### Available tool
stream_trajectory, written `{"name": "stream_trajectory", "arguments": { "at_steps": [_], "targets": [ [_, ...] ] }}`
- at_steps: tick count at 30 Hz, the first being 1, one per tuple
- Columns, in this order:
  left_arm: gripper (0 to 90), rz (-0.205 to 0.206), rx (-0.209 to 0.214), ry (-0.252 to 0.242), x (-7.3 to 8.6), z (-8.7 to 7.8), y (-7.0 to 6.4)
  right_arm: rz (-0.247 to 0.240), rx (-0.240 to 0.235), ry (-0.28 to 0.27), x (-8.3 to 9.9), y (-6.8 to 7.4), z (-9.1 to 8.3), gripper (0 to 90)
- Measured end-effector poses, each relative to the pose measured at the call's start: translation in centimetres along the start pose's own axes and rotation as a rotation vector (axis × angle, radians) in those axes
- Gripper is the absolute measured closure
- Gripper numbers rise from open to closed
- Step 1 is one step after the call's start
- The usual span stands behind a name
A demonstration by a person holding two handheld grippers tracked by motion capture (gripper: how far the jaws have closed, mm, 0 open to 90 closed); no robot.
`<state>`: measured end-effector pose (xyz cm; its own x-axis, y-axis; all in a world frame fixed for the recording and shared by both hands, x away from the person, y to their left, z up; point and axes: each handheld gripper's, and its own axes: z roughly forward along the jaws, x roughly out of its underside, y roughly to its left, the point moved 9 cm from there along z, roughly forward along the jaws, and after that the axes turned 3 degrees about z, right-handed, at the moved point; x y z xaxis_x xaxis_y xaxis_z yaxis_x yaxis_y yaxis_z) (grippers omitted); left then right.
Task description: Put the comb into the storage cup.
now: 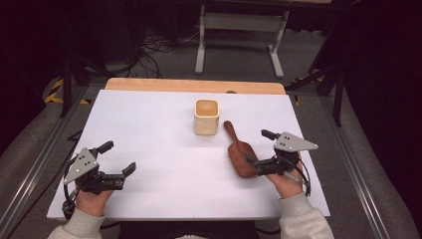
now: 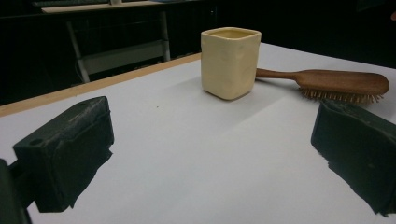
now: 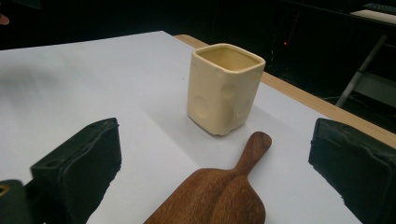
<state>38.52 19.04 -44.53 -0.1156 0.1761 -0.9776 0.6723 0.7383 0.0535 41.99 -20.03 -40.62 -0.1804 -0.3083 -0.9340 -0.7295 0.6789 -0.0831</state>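
A cream square cup (image 1: 206, 117) stands upright at the middle back of the white board (image 1: 149, 134). Just right of it lies a brown wooden hairbrush (image 1: 240, 151), bristles down, its handle pointing toward the cup. My right gripper (image 1: 260, 148) is open at the brush's right side, and one finger lies close against the brush head. In the right gripper view the hairbrush (image 3: 219, 193) lies between the wide-apart jaws with the cup (image 3: 225, 88) beyond. My left gripper (image 1: 118, 157) rests open and empty at the front left. The left gripper view shows the cup (image 2: 230, 63) and the hairbrush (image 2: 343, 83) far ahead.
A strip of bare wooden tabletop (image 1: 194, 85) runs along the board's far edge. Beyond it on the floor are a white stand (image 1: 240, 25) and tangled cables (image 1: 154, 47). Metal rails (image 1: 40, 164) run along both sides of the table.
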Motion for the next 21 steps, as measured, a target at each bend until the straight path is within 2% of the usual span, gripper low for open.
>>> {"name": "stream_trajectory", "arguments": {
  "at_steps": [21],
  "targets": [
    [0.1,0.008,0.001,0.014,0.2,0.1,-0.1,-0.035,-0.048,0.072,-2.7,-1.3,3.2,6.3]
  ]
}}
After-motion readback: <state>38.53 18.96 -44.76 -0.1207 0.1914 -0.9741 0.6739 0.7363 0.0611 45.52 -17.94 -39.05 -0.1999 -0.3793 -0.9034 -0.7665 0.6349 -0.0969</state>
